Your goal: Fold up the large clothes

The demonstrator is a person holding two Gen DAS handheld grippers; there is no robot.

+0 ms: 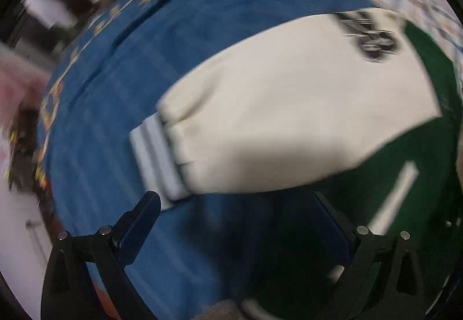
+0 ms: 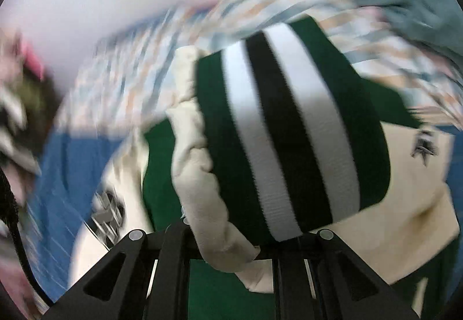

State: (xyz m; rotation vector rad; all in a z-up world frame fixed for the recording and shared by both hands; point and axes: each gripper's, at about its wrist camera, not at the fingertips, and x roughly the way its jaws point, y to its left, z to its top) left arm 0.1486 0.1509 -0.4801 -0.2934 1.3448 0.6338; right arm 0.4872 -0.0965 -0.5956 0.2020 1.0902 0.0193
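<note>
Cream sleeve [image 1: 289,123], green-white-black striped cuff [image 2: 289,132], blue cloth [image 1: 101,123].

Black left claw [image 1: 237,221], blue pads, silver screws.

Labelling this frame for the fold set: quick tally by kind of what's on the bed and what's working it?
Jackets, green and cream: 1, the jacket
Blue blankets under it: 1, the blanket
Patterned sheets at the far edge: 1, the sheet
Grippers: 2, the left gripper with jaws apart and empty, the right gripper clamped on the striped cuff
Total: 5
</note>
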